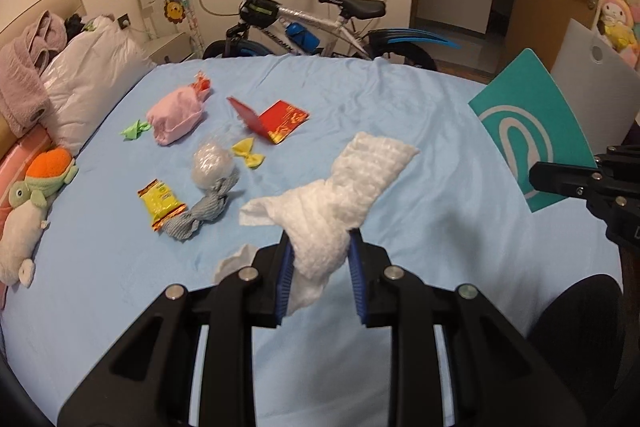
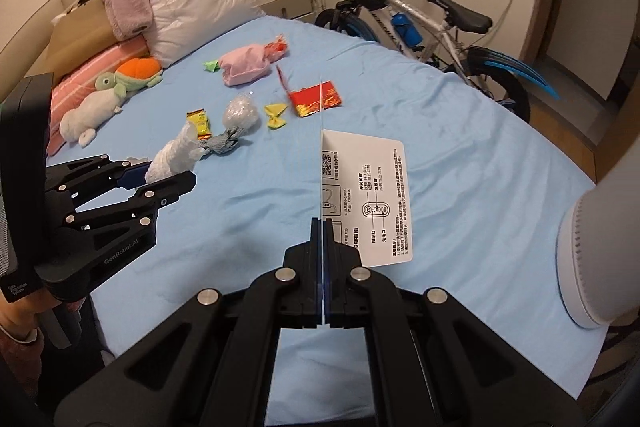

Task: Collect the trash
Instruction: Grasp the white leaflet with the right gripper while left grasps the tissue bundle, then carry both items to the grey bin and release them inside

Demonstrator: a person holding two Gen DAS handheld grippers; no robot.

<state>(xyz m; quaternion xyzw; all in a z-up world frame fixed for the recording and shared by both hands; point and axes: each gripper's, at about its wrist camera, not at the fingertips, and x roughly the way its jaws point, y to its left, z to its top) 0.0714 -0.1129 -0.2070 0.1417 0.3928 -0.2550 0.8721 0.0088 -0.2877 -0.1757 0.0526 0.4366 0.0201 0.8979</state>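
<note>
Blue sheets cover the bed [image 1: 400,115], with a bicycle [image 1: 304,23] parked behind it and pillows and soft toys piled at the head end.

Both claws are loaded and hang above the bed. The left claw [image 1: 322,267] has its blue pads pressed into a crumpled white tissue [image 1: 344,203], jaws only partly apart because the wad fills the gap; the tissue is clear of the sheet. The right claw [image 2: 321,247] is clamped fully together on the edge of a folded paper leaflet [image 2: 368,195], teal on one face and printed with instructions on the other, which stands up edge-on from the jaws.

As a judgement, the collecting is under way but far from finished. These two pieces are picked up and not yet dropped anywhere; no bin or bag shows clearly in either view.

What looks like trash is left on the sheet:
- a yellow snack wrapper [image 1: 162,203]
- a ball of clear plastic film [image 1: 212,163]
- a yellow paper bow [image 1: 249,153] and a green one [image 1: 135,129]
- a red envelope [image 1: 282,121]
- a small white scrap [image 1: 234,261] just beside the left claw

A pink cloth bundle [image 1: 176,115] and a grey knitted piece [image 1: 200,215] lie among them; whether those count as trash I cannot tell.
</note>
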